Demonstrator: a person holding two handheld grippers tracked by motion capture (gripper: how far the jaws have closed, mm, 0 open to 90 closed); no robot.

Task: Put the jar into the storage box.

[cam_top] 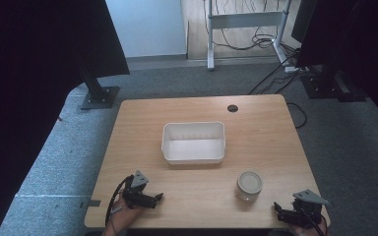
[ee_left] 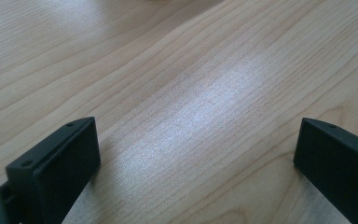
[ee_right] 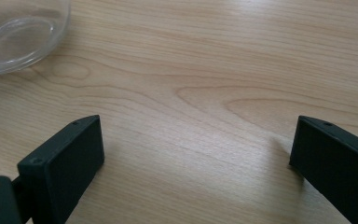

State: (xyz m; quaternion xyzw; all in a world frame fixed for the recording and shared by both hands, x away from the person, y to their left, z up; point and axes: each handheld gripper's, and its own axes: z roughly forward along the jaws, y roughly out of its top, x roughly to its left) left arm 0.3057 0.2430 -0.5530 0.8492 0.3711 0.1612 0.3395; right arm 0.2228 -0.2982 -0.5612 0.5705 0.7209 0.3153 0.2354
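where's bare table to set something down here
Bare wood lies left and right of the white bin, behind it up to the grommet hole, and between the left gripper and the glass jar. Tightest between the jar and right gripper.

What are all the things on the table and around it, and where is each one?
table: one, light wood, middle of the room on grey carpet
bin: one, white, empty, middle of the table
jar: one, clear glass with a pale lid, near edge, right of centre
desk frame: one, white, far side of the room, cables under it
left gripper: one, black, open, near left corner
right gripper: one, black, open, near right corner
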